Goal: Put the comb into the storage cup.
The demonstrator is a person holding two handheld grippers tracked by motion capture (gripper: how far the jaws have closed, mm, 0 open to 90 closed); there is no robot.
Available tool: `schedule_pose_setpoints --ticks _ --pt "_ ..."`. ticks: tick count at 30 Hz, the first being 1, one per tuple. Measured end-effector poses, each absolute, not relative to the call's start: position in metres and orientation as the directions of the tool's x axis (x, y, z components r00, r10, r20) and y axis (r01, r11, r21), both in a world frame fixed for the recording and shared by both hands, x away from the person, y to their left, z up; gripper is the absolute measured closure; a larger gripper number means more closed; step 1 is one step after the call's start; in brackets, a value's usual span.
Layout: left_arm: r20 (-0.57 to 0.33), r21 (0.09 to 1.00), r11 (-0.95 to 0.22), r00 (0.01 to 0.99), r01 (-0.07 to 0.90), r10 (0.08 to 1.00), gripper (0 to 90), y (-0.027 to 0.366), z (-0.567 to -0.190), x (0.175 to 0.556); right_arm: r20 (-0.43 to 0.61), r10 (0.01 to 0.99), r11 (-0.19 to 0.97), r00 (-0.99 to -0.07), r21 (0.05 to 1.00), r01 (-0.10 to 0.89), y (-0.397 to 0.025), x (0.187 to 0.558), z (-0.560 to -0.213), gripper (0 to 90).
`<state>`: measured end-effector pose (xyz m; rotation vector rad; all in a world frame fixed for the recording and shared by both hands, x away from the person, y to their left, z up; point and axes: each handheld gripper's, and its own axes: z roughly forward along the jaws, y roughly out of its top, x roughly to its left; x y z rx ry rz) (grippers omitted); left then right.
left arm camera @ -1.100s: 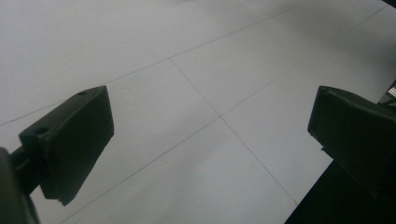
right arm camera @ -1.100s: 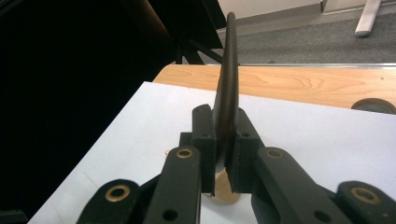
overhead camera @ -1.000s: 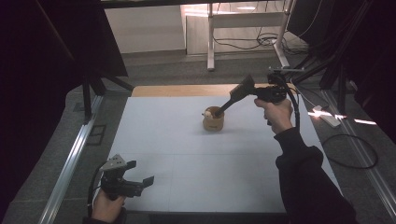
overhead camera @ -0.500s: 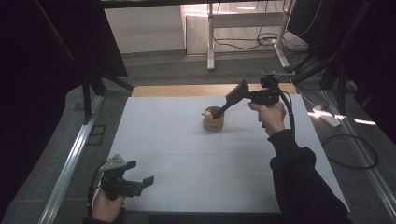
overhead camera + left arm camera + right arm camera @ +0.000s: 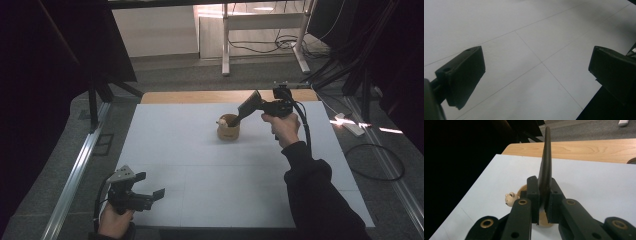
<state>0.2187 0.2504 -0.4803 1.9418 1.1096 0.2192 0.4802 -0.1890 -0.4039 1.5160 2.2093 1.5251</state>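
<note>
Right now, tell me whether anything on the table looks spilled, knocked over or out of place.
Nothing stands out. The wooden cup stands upright on the white table, with no spill around it. The right gripper is clamped on a dark spoon reaching into the cup, beside a small animal figure at its rim. The left gripper is open.

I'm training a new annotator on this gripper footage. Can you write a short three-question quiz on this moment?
1. True or false: the right gripper is shut on a dark, flat utensil handle.
2. Multiple choice: the left gripper is A) clamped on the cup, B) open over the white table top, C) holding a spoon.
3. What small pale thing sits at the rim of the tan cup?

Key: 1 true. 2 B. 3 a little animal-head figure, beside the clamped handle.
</note>
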Motion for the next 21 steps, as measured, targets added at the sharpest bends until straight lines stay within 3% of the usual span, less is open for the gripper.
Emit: schedule_pose_setpoints --ticks 21 --pt "-0.249 0.750 -0.230 0.587 0.620 0.770 1.5 0.250 -0.480 0.219 0.512 0.700 -0.023 -0.498 0.713 0.701 -0.192 0.483 -0.416 84.1"
